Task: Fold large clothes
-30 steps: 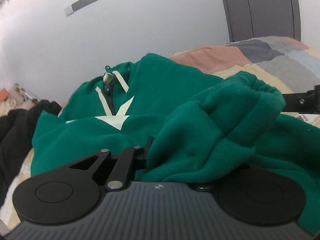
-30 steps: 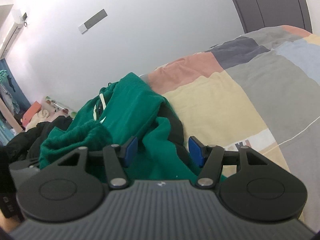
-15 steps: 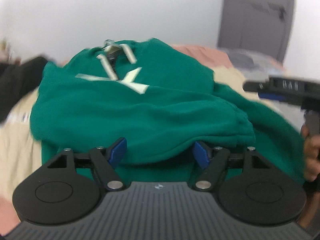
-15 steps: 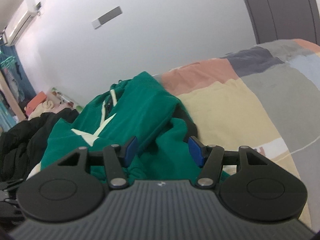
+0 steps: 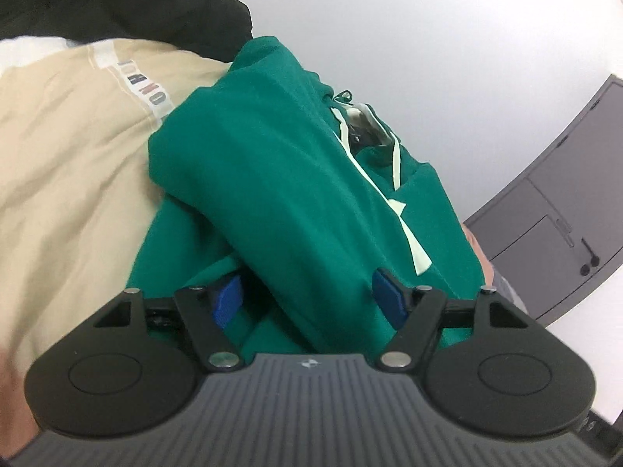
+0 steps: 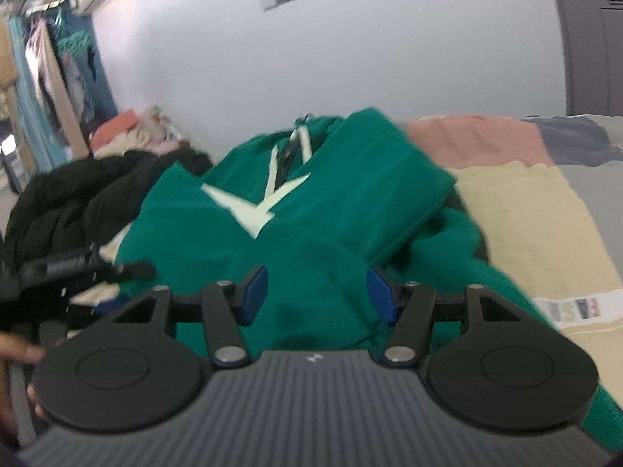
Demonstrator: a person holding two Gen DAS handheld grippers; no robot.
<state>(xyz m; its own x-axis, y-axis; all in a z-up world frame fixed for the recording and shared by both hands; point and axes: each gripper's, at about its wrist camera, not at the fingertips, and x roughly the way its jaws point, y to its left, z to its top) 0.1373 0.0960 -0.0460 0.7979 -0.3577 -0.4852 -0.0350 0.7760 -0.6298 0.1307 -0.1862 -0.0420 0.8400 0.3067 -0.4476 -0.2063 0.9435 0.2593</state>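
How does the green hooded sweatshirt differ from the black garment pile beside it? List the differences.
The green hooded sweatshirt is spread across the patchwork bed cover with a sleeve folded over it; the black garment pile is bunched in a heap. The sweatshirt bears a pale star print and drawstrings; the pile shows no markings. Both lie on the bed.

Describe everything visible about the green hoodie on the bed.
The green hoodie is soft, fleece-like fabric with pale drawstrings at the neck and a cream angular print on the chest. It lies front up on the patchwork bedspread, both sleeves folded in across the body and its lower part rumpled. A black garment borders its left side. Both grippers hover at its near edge; no pad visibly presses it.
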